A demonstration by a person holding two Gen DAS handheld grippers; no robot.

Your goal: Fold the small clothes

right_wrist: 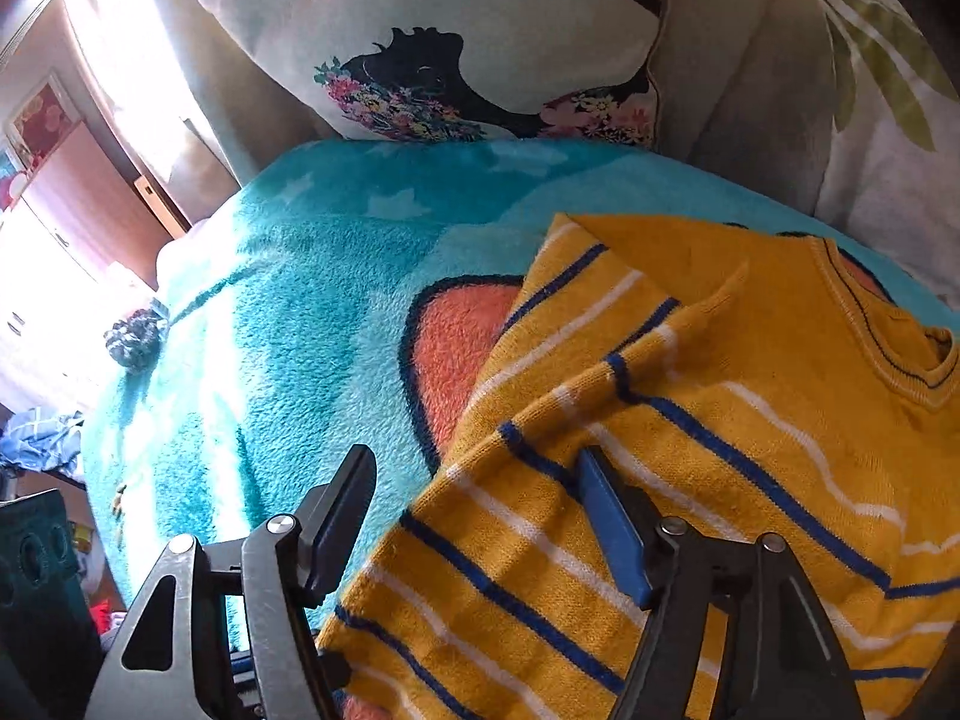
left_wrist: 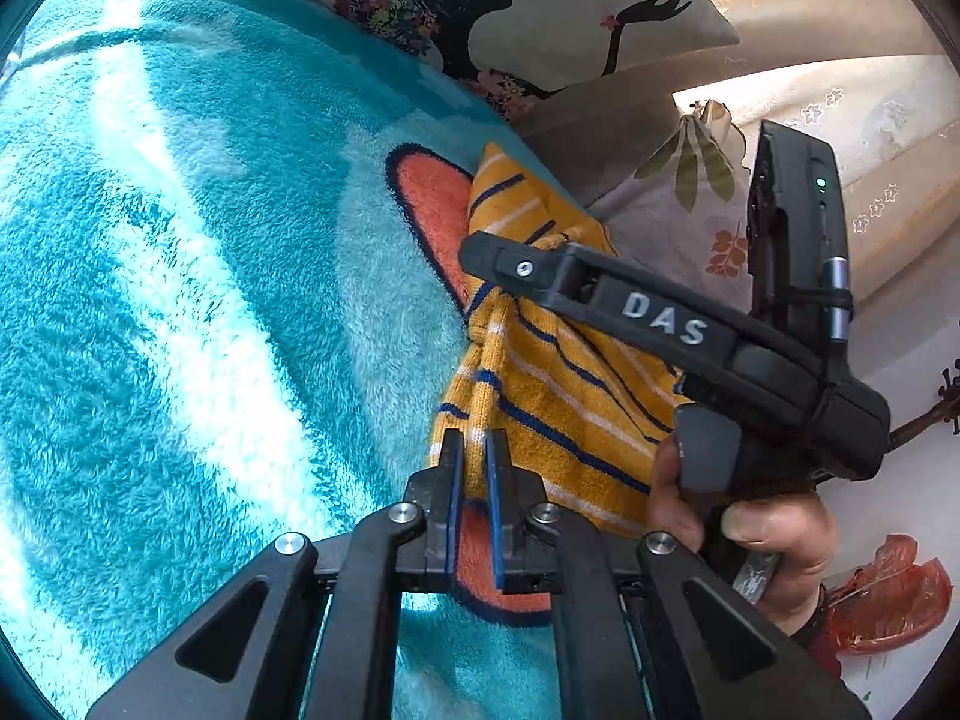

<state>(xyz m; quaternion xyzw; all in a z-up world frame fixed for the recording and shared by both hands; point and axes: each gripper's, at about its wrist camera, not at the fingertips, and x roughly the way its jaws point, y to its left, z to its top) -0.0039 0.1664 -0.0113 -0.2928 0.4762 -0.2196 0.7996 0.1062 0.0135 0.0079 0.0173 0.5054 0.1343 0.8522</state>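
Left wrist only: hand (left_wrist: pixel 756 534) behind sweater (left_wrist: pixel 576 396).

I see a fluffy teal blanket (right_wrist: pixel 288 324) with an orange patch spread over the sofa, streaked with bright sunlight. At the far side a cream cushion (right_wrist: pixel 480 48) printed with a black silhouette and flowers leans on the grey backrest (right_wrist: pixel 756 114). Pale star-patterned curtains (left_wrist: pixel 840 96) glow on my right. Far left, a reddish wooden cabinet (right_wrist: pixel 90 192) stands in glare.

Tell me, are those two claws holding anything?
The left gripper pinches the yellow striped sweater by a bunched edge. The right gripper is open, holding nothing.
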